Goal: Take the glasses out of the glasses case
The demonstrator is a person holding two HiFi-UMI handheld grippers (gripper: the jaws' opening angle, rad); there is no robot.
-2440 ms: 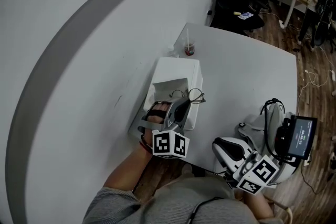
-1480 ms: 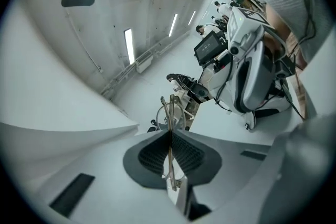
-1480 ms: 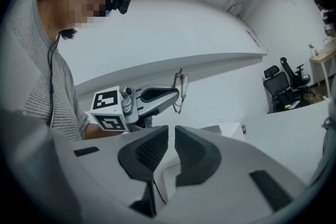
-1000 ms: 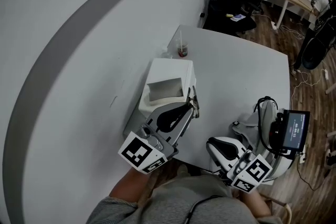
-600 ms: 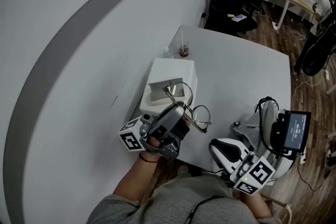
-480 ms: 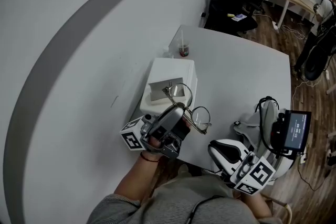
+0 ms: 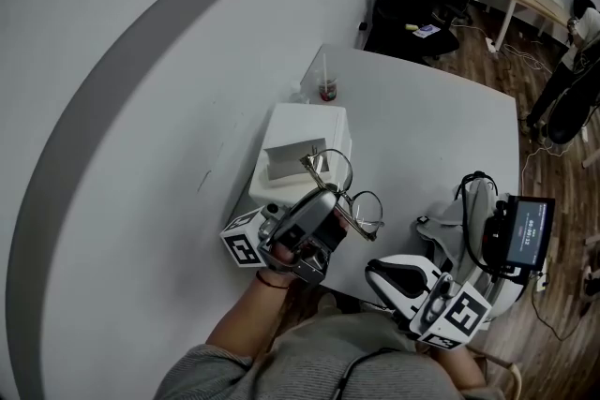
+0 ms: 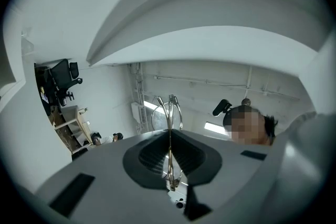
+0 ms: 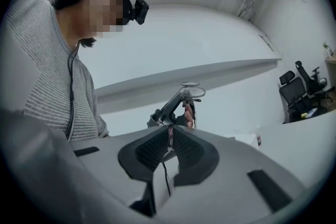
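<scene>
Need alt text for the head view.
The left claw grips a pair of glasses, held clear of the open white glasses case on a white table. The right claw sits shut and empty at lower right.

Left gripper (image 7: 332,201) pointing upward, jaws pinching glasses (image 7: 366,205) just in front of glasses case (image 7: 305,128); right gripper (image 7: 382,271) hovering right of case, jaws together

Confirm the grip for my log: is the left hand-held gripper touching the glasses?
Touching. In the left gripper view the left hand-held gripper has its jaws shut on the frame of the glasses, whose lenses stick out beyond them.
</scene>
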